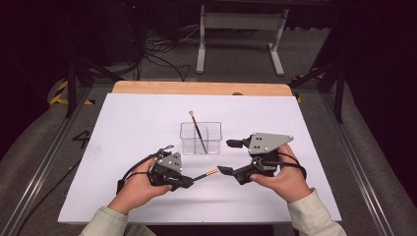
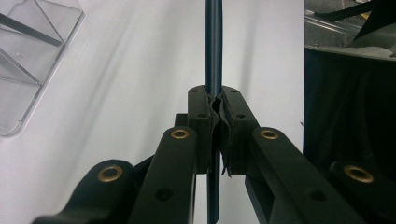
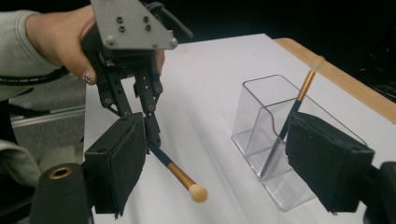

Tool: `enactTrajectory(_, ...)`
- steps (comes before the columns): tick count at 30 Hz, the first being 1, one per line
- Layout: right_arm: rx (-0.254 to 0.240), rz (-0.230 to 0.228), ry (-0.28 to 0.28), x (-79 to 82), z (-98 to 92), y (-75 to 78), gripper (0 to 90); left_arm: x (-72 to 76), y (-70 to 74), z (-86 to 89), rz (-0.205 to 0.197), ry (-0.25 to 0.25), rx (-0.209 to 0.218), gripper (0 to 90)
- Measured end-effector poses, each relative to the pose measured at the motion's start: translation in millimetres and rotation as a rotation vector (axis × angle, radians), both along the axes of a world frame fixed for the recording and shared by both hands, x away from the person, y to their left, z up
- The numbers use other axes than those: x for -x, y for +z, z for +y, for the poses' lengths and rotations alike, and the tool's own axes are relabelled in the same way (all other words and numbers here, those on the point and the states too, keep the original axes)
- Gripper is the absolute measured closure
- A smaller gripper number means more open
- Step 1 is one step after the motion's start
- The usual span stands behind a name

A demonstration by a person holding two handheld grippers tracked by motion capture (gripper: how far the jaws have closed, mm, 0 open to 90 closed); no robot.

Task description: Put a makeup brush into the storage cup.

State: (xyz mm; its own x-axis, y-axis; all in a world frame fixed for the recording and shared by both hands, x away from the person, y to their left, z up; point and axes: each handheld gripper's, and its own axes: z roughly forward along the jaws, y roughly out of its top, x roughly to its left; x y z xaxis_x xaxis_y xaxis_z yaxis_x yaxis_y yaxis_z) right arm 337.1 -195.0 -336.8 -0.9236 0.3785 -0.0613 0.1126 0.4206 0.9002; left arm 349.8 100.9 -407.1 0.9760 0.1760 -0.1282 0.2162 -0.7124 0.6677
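High view: the left gripper point(image 1: 189, 181) clamps a makeup brush point(image 1: 206, 174) low over the white surface point(image 1: 137, 123), near a clear organizer point(image 1: 200, 138) holding a second brush point(image 1: 197, 131). Left gripper view: its pads pinch the dark handle. Right gripper view: the right gripper point(image 3: 224, 163) stands wide, nothing between.

white sheet point(image 1: 137, 128) | wooden tabletop edge point(image 1: 196, 88) | floor cables point(image 1: 162, 51)

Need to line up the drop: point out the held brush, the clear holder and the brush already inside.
Held brush point(image 3: 197, 192), right gripper view, bristle tip.
Clear holder point(image 1: 186, 129), high view, left wall.
Brush inside point(image 1: 198, 132), high view, dark handle.
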Motion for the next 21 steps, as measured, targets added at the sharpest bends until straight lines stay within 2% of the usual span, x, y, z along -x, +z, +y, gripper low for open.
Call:
enactTrajectory(4, -0.033, -0.007, -0.037, -0.2, -12.7, -3.8, 20.8, -0.9, 0.3, 0.9, -0.005, 0.002, 0.011, 83.6)
enactTrajectory(16, -0.101, -0.044, -0.088, 0.4, -38.7, -8.7, 20.1, -3.1, 5.6, 7.8, -0.026, 0.027, 0.056, 83.7)
enactTrajectory(17, -0.106, -0.064, -0.096, 1.0, -40.9, -9.0, 20.1, -3.8, 6.1, 8.4, -0.025, 0.027, 0.064, 83.7)
enactTrajectory(19, -0.143, -0.076, -0.113, 1.8, -47.9, -9.4, 20.1, -6.5, 8.1, 10.0, -0.036, 0.034, 0.086, 83.6)
enactTrajectory(21, -0.161, -0.073, -0.122, 1.5, -52.0, -10.1, 19.8, -7.5, 8.8, 9.6, -0.041, 0.043, 0.104, 83.6)
